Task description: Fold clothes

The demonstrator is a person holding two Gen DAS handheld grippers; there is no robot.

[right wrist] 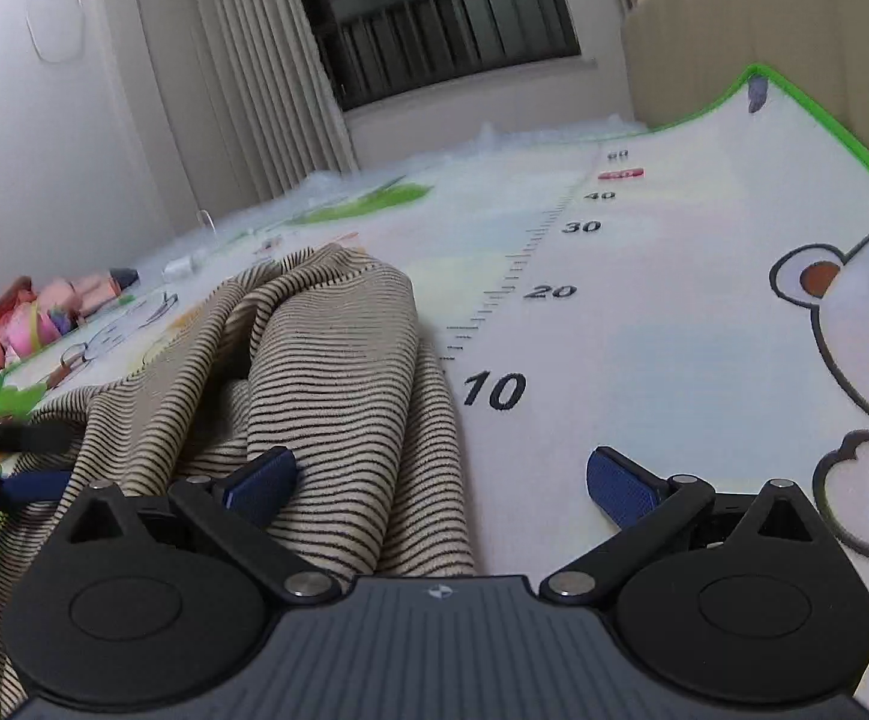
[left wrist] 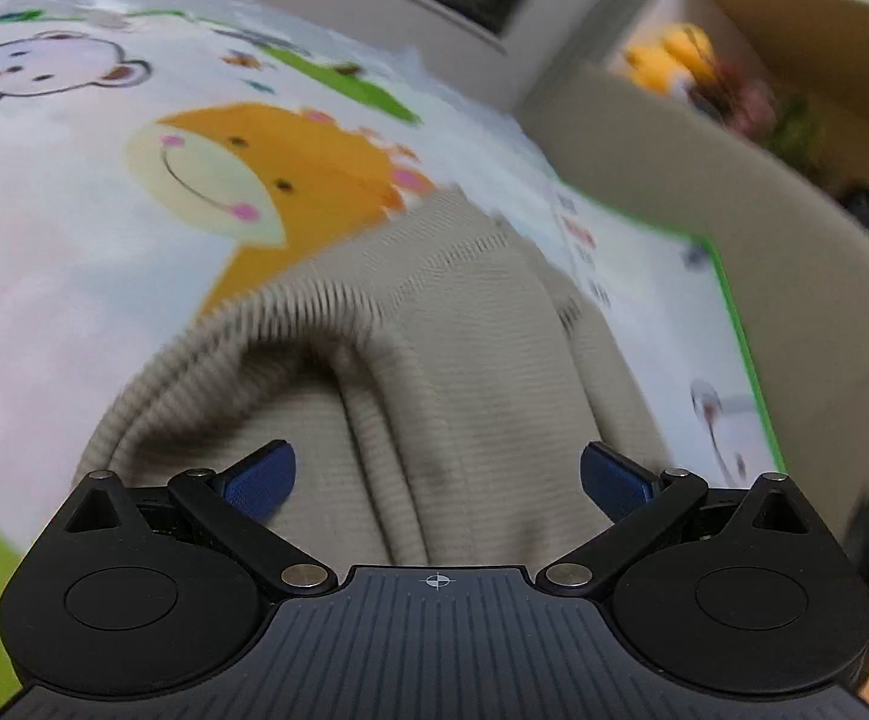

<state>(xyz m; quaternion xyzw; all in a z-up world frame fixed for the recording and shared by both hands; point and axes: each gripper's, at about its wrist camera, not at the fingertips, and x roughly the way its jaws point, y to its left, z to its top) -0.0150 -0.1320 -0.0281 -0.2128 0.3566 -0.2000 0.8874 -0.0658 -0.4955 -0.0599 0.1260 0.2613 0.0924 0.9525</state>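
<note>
A beige knit garment with thin dark stripes [right wrist: 338, 372] lies bunched on a cartoon play mat [right wrist: 644, 312]. In the left wrist view the same garment [left wrist: 464, 360] shows its ribbed hem, blurred by motion, directly under and ahead of my left gripper [left wrist: 437, 480]. That gripper is open, its blue pads [left wrist: 260, 480] apart over the cloth. My right gripper [right wrist: 440, 483] is open too; its left pad [right wrist: 260, 483] hovers over the striped fabric and its right pad [right wrist: 620, 489] over bare mat. The other gripper's dark finger [right wrist: 20, 438] shows at the left edge.
The mat has a green border [right wrist: 824, 114], a number scale [right wrist: 497, 390] and animal prints [left wrist: 266, 180]. A beige padded wall [left wrist: 704, 192] bounds it at the right. Colourful clothes [right wrist: 26, 324] lie piled at the far left. Curtains [right wrist: 254, 72] and a window stand behind.
</note>
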